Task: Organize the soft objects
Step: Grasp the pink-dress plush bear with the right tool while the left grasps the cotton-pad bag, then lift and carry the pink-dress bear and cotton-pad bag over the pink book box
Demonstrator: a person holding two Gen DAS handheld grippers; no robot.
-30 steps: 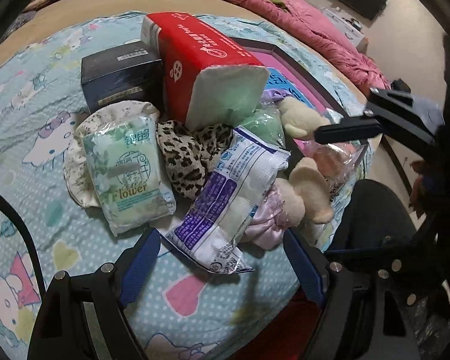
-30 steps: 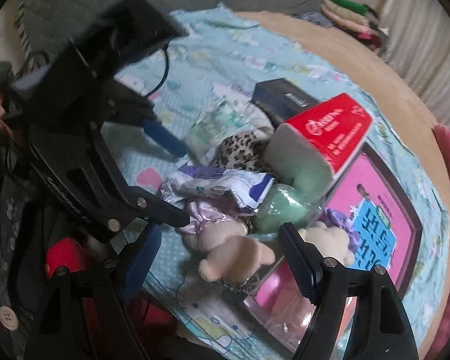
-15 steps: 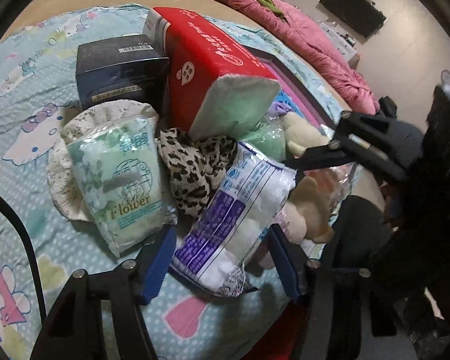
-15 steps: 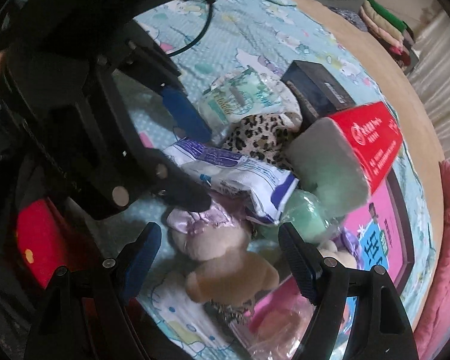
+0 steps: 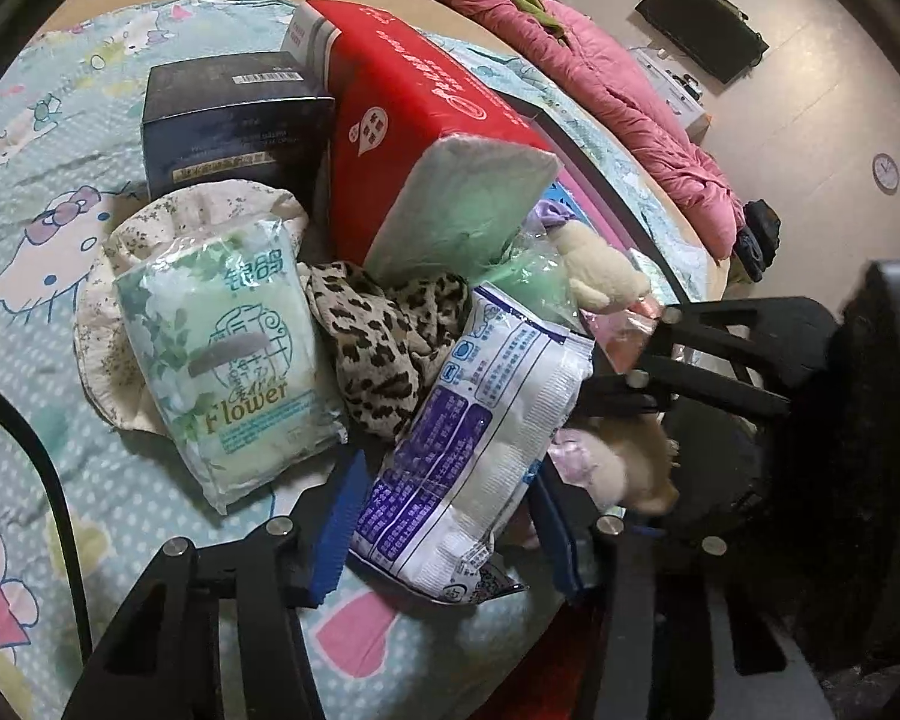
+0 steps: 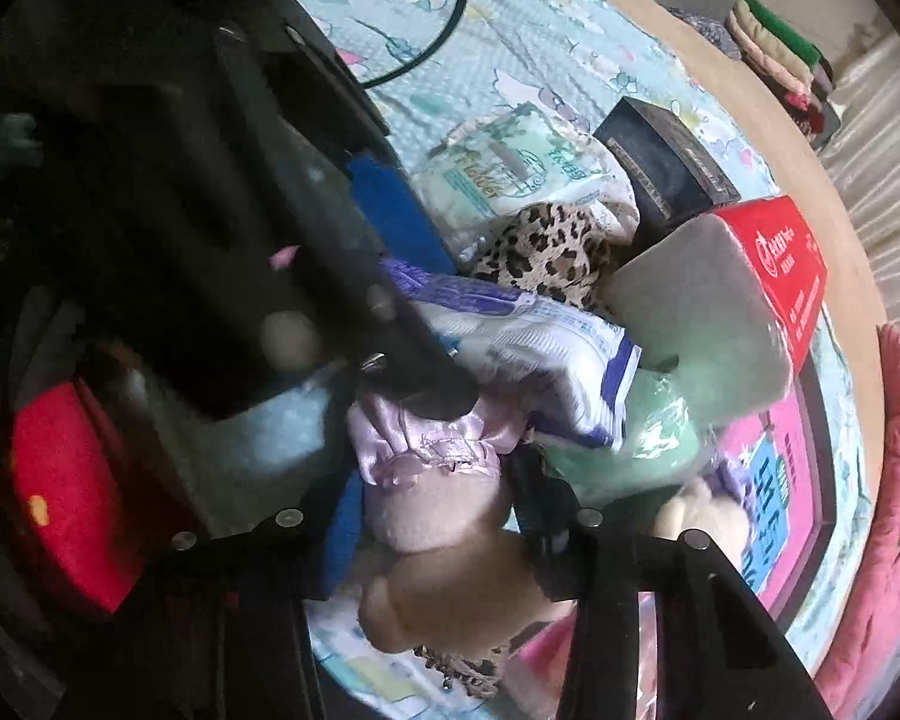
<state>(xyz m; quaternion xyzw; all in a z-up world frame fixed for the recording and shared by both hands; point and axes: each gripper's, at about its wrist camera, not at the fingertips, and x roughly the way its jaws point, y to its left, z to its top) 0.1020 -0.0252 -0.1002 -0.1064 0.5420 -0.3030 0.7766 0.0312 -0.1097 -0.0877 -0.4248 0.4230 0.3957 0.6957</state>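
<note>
Nothing looks sorted: the soft things lie heaped near the bed's edge. The left gripper is closing around the cotton pack, the right gripper around the plush bear.

Both wrist cameras look steeply down, close over a heap on the cartoon-print bedsheet. The left view faces the far pink quilt; the right view faces the far folded clothes. Both share the red tissue pack, leopard cloth and purple-printed packet.
</note>
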